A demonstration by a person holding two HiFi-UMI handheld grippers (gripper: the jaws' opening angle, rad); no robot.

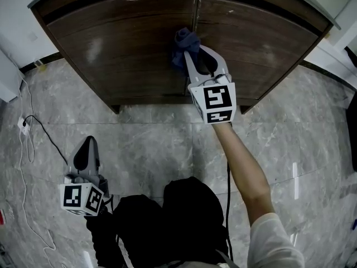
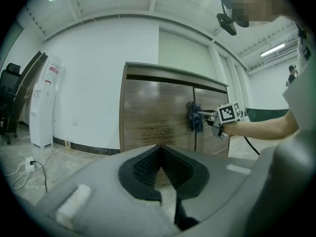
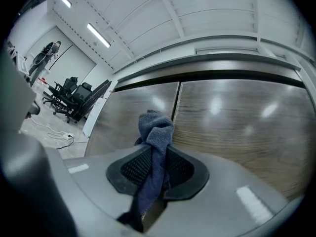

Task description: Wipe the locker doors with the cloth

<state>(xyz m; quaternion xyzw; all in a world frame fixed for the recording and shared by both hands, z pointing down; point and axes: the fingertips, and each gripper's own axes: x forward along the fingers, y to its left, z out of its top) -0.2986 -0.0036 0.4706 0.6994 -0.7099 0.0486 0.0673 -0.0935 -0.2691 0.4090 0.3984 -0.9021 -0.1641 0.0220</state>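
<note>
Head view, looking steeply down: the right gripper (image 1: 192,57) reaches forward at arm's length, its jaws clamped on a dark blue cloth (image 1: 183,42). The bunched cloth sits against the brown wooden locker doors (image 1: 122,49), at the seam where the left and right doors meet. The left gripper (image 1: 89,144) hangs near the person on the left, over the grey marble floor (image 1: 156,138), with its jaws together and nothing in them.
</note>
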